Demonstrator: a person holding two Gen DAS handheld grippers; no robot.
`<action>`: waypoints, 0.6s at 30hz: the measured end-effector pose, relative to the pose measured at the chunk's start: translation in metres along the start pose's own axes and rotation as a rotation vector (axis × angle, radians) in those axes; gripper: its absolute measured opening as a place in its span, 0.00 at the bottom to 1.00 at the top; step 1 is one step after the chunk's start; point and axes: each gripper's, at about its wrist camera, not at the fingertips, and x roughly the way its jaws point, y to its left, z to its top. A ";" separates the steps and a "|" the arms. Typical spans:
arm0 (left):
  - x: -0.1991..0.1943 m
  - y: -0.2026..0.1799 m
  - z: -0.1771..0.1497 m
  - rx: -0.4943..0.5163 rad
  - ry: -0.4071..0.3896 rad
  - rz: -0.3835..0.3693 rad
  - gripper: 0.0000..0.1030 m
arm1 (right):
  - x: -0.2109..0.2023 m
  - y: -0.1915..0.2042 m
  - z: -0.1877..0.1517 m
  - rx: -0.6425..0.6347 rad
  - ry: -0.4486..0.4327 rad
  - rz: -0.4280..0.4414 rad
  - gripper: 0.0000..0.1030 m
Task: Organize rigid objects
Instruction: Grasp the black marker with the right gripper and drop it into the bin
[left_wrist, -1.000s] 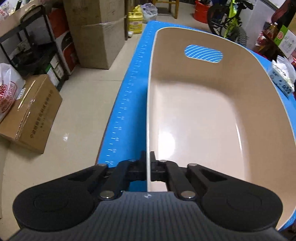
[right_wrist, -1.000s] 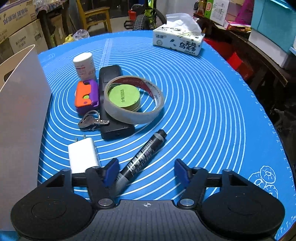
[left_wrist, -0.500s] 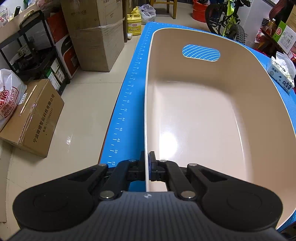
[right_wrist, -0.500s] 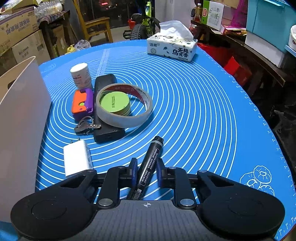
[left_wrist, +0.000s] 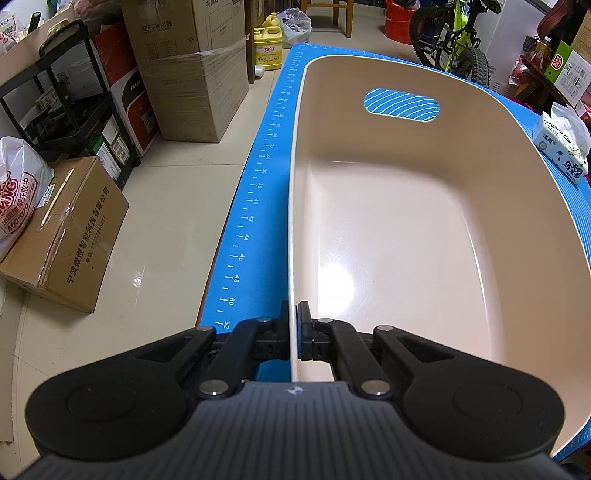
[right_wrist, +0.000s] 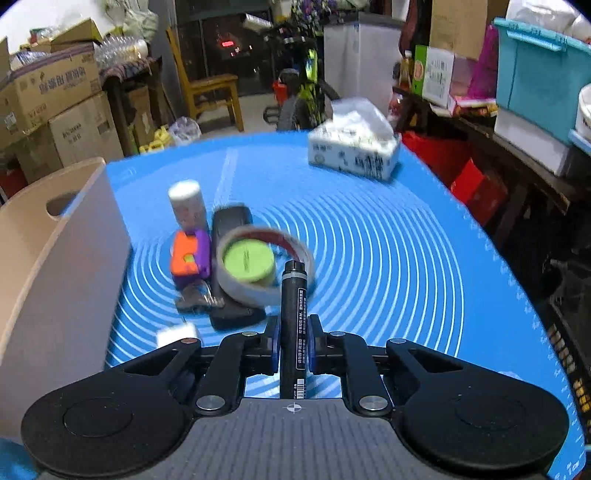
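My left gripper (left_wrist: 294, 317) is shut on the near rim of a beige plastic bin (left_wrist: 388, 236), which is empty and stands on the blue mat (left_wrist: 255, 192). My right gripper (right_wrist: 292, 332) is shut on a black marker (right_wrist: 293, 314) and holds it lifted off the mat, pointing forward. On the mat ahead lie a tape roll (right_wrist: 266, 288) around a green disc (right_wrist: 245, 260), a black remote (right_wrist: 231, 221), an orange and purple toy (right_wrist: 189, 258), a white bottle (right_wrist: 186, 203), keys (right_wrist: 195, 301) and a white charger (right_wrist: 175, 334). The bin's wall (right_wrist: 55, 266) is at left.
A tissue box (right_wrist: 354, 151) stands at the mat's far right, also in the left wrist view (left_wrist: 563, 146). The mat's left edge (left_wrist: 236, 258) drops to the floor, with cardboard boxes (left_wrist: 66, 236) and shelving beyond. Cluttered shelves stand right of the table.
My right gripper closed on the marker and lifted it off the mat, tilting up. My left gripper kept its hold on the bin rim.
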 end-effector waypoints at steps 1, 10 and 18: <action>0.000 0.000 0.000 0.002 0.000 0.001 0.03 | -0.004 0.002 0.005 -0.004 -0.018 0.004 0.24; 0.001 -0.001 -0.001 0.005 0.001 0.002 0.03 | -0.046 0.041 0.062 -0.070 -0.197 0.104 0.24; 0.001 -0.006 0.000 0.009 0.004 0.012 0.04 | -0.061 0.092 0.100 -0.111 -0.273 0.246 0.24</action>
